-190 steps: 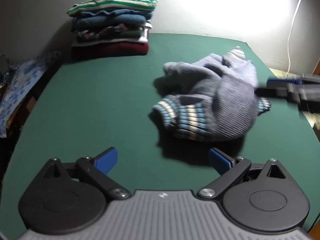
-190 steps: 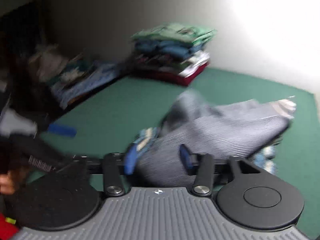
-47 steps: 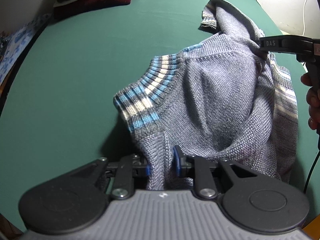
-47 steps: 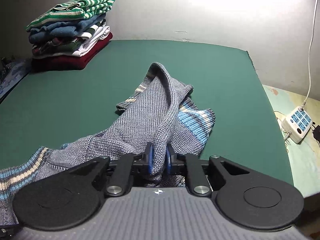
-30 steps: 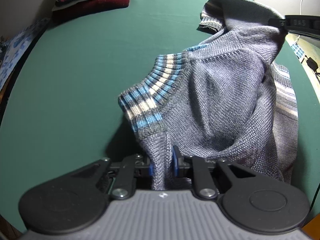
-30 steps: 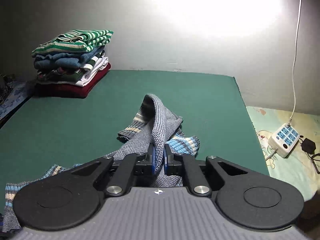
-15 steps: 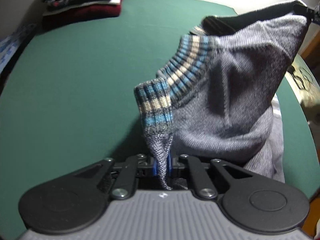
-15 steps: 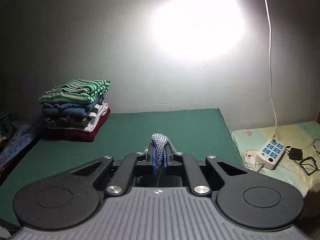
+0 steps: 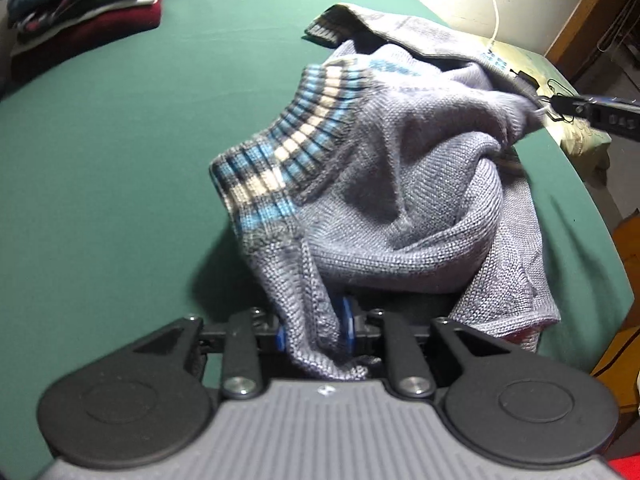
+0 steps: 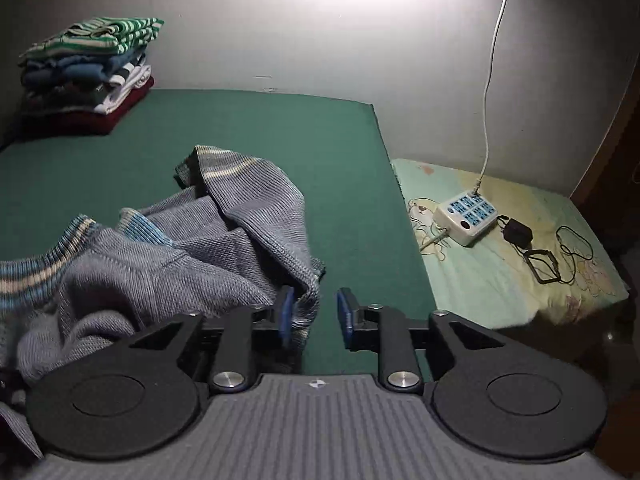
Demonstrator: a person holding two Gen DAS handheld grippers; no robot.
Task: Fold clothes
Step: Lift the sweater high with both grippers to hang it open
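- Green tabletop (image 10: 248, 128), folded stack (image 10: 86, 72) far back.
- Left gripper (image 9: 314, 330) pinching grey sweater (image 9: 400, 184); right gripper (image 10: 314, 314) spread, knit brushing one finger.
- Risk: one-sided hold, bunching, snagged knit.

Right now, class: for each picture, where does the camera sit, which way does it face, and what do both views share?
Left wrist: sits behind the left gripper, looks across the green table; fingers shut on the grey sweater.
Right wrist: behind the open right gripper, faces the wall, power strip at right.
Shared: sweater, table, stack of folded clothes.
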